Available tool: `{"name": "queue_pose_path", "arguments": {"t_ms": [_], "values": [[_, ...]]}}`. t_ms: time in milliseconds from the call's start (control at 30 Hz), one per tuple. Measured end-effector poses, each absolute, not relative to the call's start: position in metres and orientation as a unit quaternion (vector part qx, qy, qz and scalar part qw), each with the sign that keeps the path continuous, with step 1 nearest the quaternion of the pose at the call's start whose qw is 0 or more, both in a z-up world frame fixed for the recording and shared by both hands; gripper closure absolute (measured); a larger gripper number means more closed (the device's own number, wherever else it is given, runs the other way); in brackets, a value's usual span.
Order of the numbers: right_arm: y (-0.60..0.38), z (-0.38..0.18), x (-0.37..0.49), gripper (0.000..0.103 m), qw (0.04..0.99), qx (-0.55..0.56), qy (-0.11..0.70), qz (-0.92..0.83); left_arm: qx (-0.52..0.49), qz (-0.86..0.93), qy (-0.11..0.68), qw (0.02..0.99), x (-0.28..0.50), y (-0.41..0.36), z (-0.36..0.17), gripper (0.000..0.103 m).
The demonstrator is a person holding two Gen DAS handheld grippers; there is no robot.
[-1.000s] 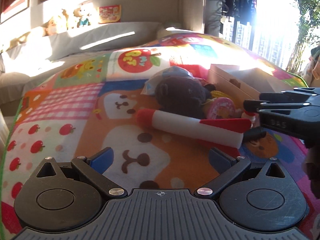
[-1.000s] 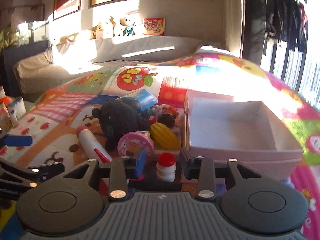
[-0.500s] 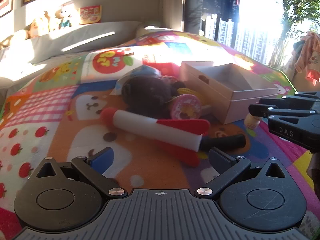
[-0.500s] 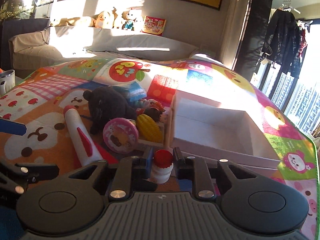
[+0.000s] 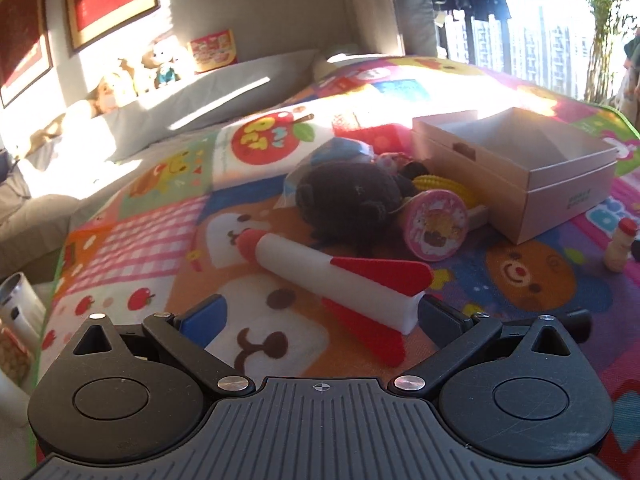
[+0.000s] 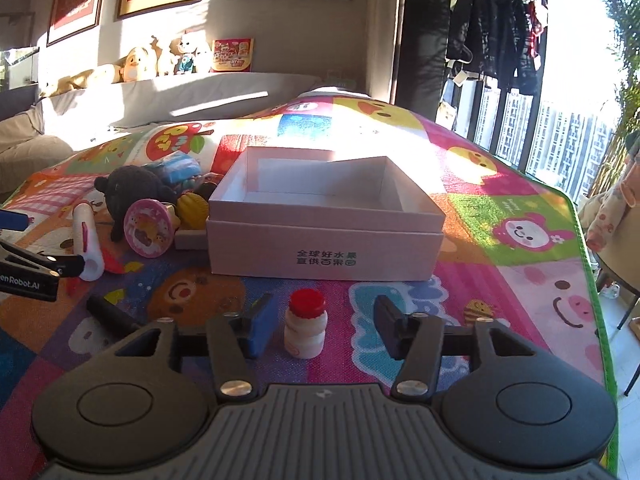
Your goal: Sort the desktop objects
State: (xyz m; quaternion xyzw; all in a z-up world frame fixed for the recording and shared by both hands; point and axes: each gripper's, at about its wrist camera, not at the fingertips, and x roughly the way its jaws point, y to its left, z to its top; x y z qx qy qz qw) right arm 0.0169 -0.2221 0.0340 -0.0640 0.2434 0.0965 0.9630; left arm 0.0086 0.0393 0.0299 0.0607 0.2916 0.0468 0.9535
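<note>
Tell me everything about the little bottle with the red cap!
The little bottle is a small toy drink bottle, plastic by its look, with a cream-white waisted body and a ridged red screw cap. It stands upright on the colourful play mat, just in front of the pale box and apart from it. It sits between the fingers of the right gripper, whose jaws are opening, and neither pad touches it. The left wrist view shows it standing alone too.

Both wrist views low, near play mat, facing 12 o'clock; shared: white box, possibly more.
</note>
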Motion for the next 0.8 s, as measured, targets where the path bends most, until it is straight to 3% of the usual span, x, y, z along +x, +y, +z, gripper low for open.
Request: {"name": "queue_pose_path", "arguments": {"t_ms": [267, 567, 600, 667, 800], "values": [[-0.248, 0.036, -0.005, 0.005, 0.969, -0.029, 0.224, 0.103, 0.043, -0.117, 0.312, 0.942, -0.011, -0.016, 0.026, 0.0], [-0.261, 0.035, -0.008, 0.0, 0.971, 0.011, 0.217, 0.099, 0.051, -0.103, 0.324, 0.939, 0.016, -0.042, 0.01, 0.001], [-0.261, 0.035, -0.008, 0.0, 0.971, 0.013, 0.217, 0.102, 0.052, -0.101, 0.325, 0.939, 0.017, -0.043, 0.01, 0.002], [-0.261, 0.034, -0.007, 0.0, 0.97, 0.014, 0.219, 0.106, 0.052, -0.101, 0.33, 0.937, 0.018, -0.044, 0.01, 0.022], [-0.259, 0.033, -0.003, 0.0, 0.968, 0.008, 0.227, 0.106, 0.05, -0.101, 0.334, 0.936, 0.016, -0.043, 0.01, 0.023]]}}
